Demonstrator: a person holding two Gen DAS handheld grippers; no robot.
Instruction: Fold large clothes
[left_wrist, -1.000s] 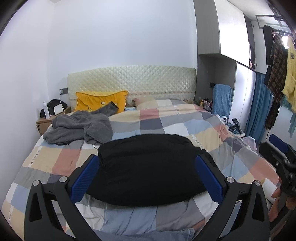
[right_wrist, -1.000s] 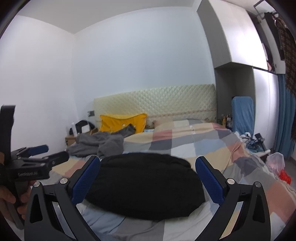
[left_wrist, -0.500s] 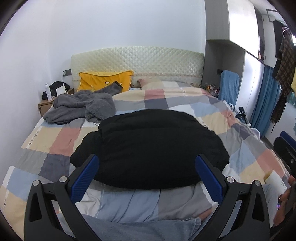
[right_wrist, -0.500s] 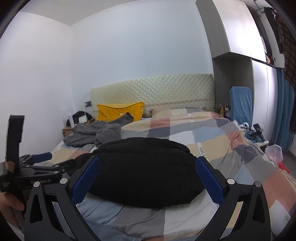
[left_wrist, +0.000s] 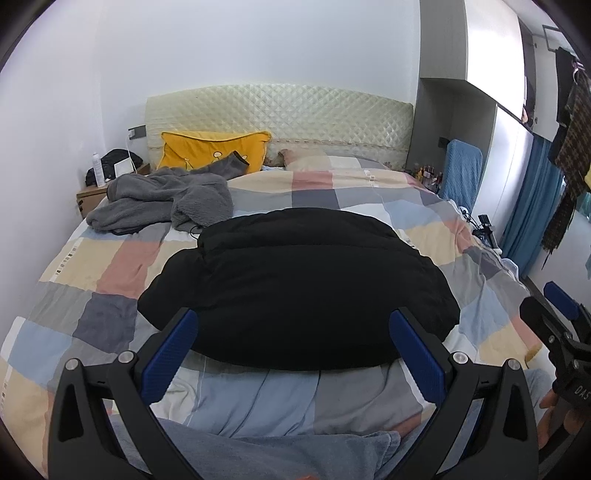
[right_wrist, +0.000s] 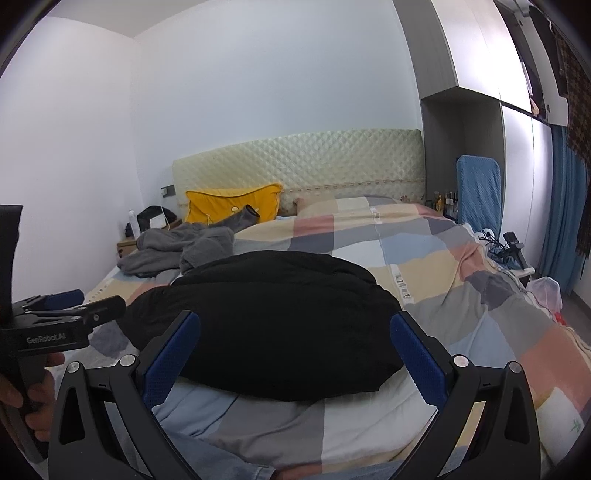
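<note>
A black padded jacket (left_wrist: 299, 284) lies in a rounded bundle on the checked bedspread (left_wrist: 110, 266), near the foot of the bed. It also fills the middle of the right wrist view as a dark mound, the jacket (right_wrist: 273, 325). My left gripper (left_wrist: 293, 332) hovers over its near edge, open, with nothing between the blue pads. My right gripper (right_wrist: 295, 332) is open too, above the same near edge. A grey fleece garment (left_wrist: 162, 199) lies crumpled at the back left, by a yellow pillow (left_wrist: 210, 151).
A quilted headboard (left_wrist: 280, 114) backs the bed. A nightstand (left_wrist: 92, 195) with a bottle stands at the left wall. Grey wardrobes, a blue towel (right_wrist: 478, 192) and blue curtains (left_wrist: 532, 199) line the right side. Blue denim (left_wrist: 258, 454) lies along the near edge.
Both grippers have tilted down and drawn closer to the bed, so the black jacket looks larger and lower. The jaws have stayed open and the jacket has not moved.
</note>
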